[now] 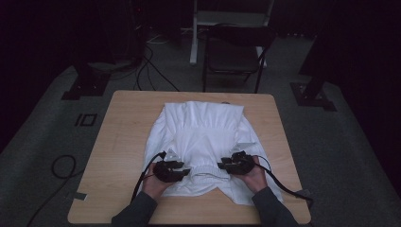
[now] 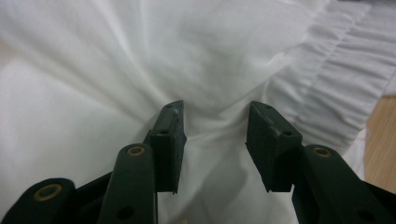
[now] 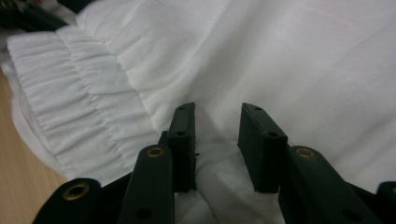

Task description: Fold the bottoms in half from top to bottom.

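At the white garment's (image 1: 201,137) elastic waistband (image 1: 203,171), your left hand-held gripper (image 1: 176,171) and right hand-held gripper (image 1: 229,165) sit released, jaws apart over cloth, likely for folding.

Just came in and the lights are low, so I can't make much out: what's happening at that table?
A person sits at a wooden table with a two-jaw gripper in each hand, working on a white garment spread across it. The left gripper and right gripper both sit at the garment's near edge, by its gathered elastic band. In both gripper views the jaws stand apart over the cloth, with fabric bunched between them but not pinched. Nothing is lifted; the garment lies on the table.
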`<state>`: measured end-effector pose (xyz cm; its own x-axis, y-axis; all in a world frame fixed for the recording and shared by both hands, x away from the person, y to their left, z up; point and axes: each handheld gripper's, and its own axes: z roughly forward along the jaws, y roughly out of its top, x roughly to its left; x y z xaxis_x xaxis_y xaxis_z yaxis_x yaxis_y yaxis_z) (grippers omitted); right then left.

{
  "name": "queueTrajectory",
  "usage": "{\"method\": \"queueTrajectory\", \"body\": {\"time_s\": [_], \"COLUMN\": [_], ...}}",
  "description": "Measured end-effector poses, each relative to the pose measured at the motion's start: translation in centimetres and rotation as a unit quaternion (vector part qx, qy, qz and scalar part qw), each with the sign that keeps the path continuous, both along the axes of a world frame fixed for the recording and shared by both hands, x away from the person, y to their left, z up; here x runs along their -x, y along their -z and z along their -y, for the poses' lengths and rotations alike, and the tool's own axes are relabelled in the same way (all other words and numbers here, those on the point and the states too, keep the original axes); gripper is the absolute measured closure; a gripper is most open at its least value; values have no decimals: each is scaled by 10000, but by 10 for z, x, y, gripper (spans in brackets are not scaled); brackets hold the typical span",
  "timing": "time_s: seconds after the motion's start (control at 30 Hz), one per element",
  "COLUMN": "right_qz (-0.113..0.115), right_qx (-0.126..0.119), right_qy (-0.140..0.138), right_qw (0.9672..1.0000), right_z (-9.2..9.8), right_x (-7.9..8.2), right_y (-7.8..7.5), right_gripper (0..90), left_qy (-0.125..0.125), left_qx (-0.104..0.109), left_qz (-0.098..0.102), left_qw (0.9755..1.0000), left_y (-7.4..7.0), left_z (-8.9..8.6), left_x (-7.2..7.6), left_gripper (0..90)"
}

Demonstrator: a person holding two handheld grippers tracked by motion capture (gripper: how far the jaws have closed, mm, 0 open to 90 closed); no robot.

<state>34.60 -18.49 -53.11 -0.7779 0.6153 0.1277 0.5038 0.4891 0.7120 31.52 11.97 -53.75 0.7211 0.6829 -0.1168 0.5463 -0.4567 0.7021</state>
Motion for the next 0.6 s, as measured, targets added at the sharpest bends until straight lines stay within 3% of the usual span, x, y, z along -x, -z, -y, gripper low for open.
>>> {"method": "queueTrajectory", "body": {"time_s": [0.1, 0.17, 0.23, 0.37, 0.5, 0.6], "right_qz": [243, 445, 545, 333, 142, 88], "right_qx": [-126, -131, -68, -1, 299, 521], "right_qy": [323, 708, 1142, 1718, 1923, 2018], "right_qw": [9991, 9964, 9919, 9846, 9808, 9780], "right_z": [12, 25, 39, 65, 84, 91], "right_x": [7, 10, 11, 17, 32, 40], "right_y": [-8, -14, -16, -9, 4, 11], "right_gripper": [638, 624, 612, 559, 504, 473], "left_qy": [-180, -366, -604, -1178, -1524, -1650], "left_qx": [-32, 41, -17, -276, -462, -434], "left_qz": [125, 160, 205, 98, -54, -50], "left_qw": [9998, 9992, 9980, 9926, 9872, 9853], "left_y": [-3, -7, -10, -6, 6, 9], "left_z": [-12, -23, -35, -60, -78, -83], "left_x": [8, 14, 19, 29, 39, 41], "left_gripper": [539, 530, 520, 477, 438, 423]}}
